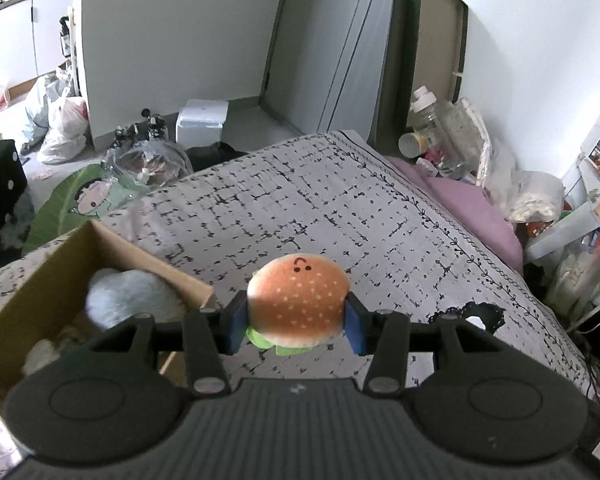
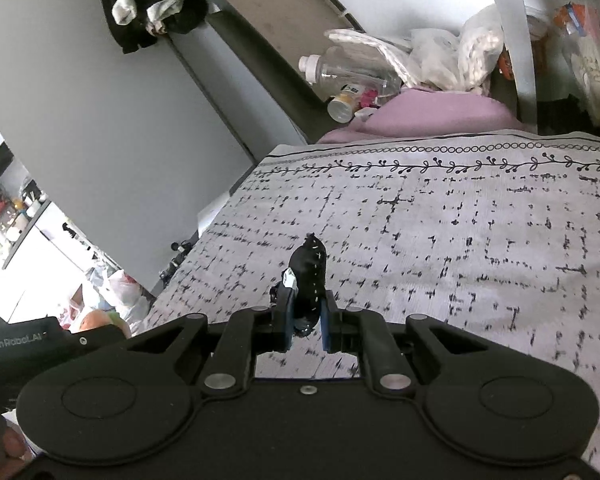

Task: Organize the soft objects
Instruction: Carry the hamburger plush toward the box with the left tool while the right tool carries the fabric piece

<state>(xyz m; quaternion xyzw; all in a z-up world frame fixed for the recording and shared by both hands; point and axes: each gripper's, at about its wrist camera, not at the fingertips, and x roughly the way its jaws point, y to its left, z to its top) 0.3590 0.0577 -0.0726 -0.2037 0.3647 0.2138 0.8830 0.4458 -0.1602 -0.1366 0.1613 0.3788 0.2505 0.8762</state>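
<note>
We see the left claw (image 1: 297, 322) clamped on a plush hamburger (image 1: 298, 300), held above the patterned bedspread (image 1: 360, 208) just right of an open cardboard box (image 1: 32, 304) in which a white soft toy (image 1: 128, 296) lies; in the right wrist view, the right claw (image 2: 306, 322) is pressed together on a small black stitched soft object (image 2: 310, 276) above the same bedspread
</note>
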